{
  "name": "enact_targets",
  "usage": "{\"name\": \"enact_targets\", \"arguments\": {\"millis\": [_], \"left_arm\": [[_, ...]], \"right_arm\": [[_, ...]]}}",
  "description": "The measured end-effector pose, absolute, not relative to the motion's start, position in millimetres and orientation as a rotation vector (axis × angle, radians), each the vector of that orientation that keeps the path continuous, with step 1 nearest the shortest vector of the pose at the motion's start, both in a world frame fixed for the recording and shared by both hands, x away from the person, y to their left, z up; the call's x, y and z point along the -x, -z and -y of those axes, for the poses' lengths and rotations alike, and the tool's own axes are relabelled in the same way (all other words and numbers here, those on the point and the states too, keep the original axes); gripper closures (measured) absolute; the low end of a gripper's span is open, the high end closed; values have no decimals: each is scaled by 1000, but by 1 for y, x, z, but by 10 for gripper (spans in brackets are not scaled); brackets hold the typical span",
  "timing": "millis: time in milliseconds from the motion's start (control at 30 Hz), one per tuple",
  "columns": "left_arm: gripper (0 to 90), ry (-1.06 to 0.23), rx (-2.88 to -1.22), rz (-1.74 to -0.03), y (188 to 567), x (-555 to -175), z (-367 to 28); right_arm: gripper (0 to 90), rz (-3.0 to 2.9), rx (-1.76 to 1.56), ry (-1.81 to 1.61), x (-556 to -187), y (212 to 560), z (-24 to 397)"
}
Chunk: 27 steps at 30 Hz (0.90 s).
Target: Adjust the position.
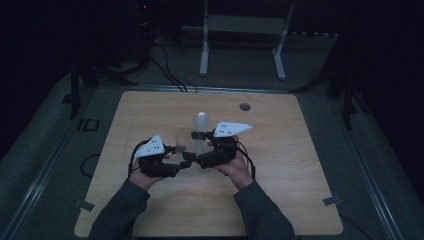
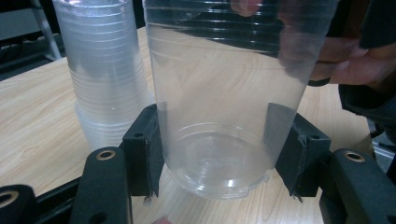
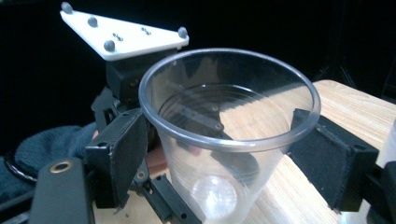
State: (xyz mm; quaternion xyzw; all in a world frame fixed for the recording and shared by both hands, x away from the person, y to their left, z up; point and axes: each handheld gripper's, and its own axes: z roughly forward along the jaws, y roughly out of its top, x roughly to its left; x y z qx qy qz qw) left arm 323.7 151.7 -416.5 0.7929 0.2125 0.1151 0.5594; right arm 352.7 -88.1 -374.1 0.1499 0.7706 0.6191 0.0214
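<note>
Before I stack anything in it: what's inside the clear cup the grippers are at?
The clear cup looks empty: its bare bottom shows from the right gripper view. The left gripper clamps its base.

This looks like a robotics or data-recording lab rather than a home. A plain light wooden table [image 1: 280, 165] with a small round cable hole [image 1: 244, 106] stands alone on grey carpet [image 1: 235, 67], lit while the room around it lies dark. Black cables [image 1: 165, 67] trail over the floor in the upper left of the high view. A white metal stand [image 1: 245, 30] rises at the upper middle, and dark tripod legs [image 1: 77, 85] flank the table.
</note>
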Motion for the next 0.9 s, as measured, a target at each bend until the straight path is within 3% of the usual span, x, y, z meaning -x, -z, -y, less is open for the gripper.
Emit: {"name": "enact_targets", "arguments": {"millis": [400,900], "left_arm": [[407,-163,-1786,-480,420,-326,-148],[408,-131,-1762,-457,424,-326,-146]], "right_arm": [[200,-2328,-459,-1997,-353,373,88],[231,-2320,-438,-2024,-353,371,86]]}}
